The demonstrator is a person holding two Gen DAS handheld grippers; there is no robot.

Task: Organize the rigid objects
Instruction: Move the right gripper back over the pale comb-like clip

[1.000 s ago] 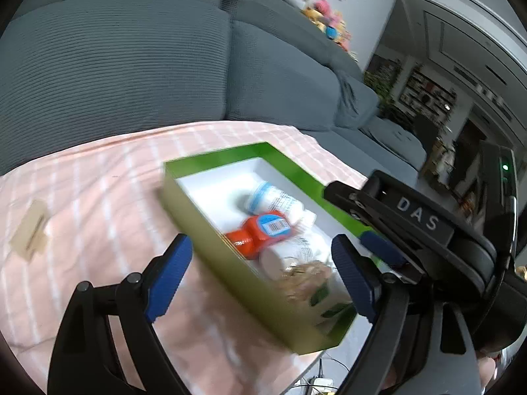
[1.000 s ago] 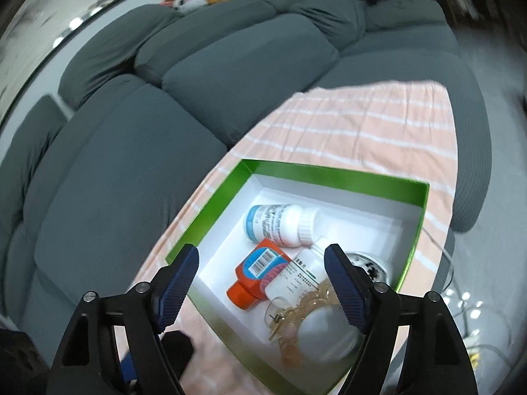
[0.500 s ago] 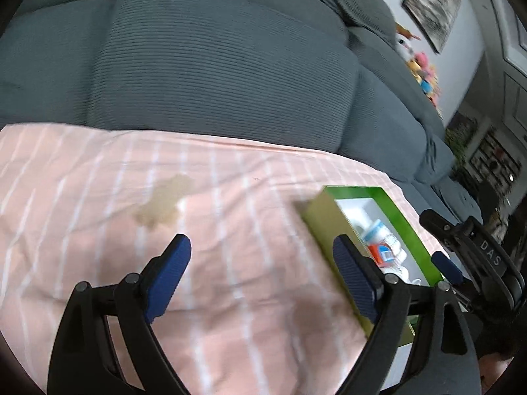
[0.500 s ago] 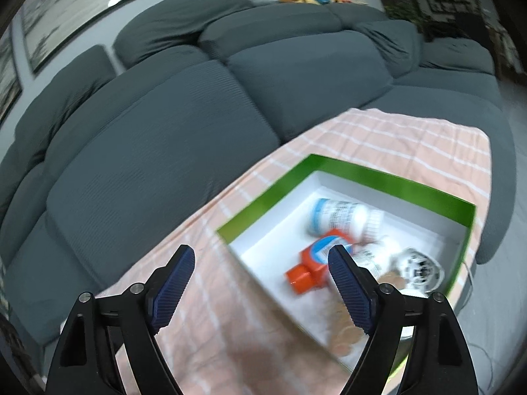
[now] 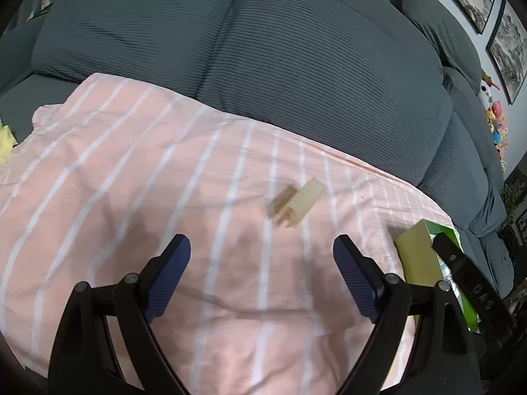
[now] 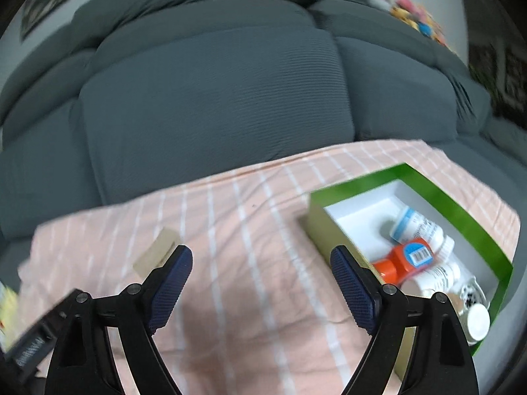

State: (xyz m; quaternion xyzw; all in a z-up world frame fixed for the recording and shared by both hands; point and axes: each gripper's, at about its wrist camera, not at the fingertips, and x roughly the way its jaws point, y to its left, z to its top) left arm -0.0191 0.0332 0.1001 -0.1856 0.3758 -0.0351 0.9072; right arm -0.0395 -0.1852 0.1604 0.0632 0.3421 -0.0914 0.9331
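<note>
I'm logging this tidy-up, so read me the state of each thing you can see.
left tool: open, nothing between its fingers
right tool: jaws just opening, empty
beige block: lying loose on the striped cloth
green box: open, no lid
orange bottle: lying in box, capped
white bottles: lying in box

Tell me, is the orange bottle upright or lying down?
Lying down: the orange bottle rests on its side inside the green box, cap pointing left.
</note>
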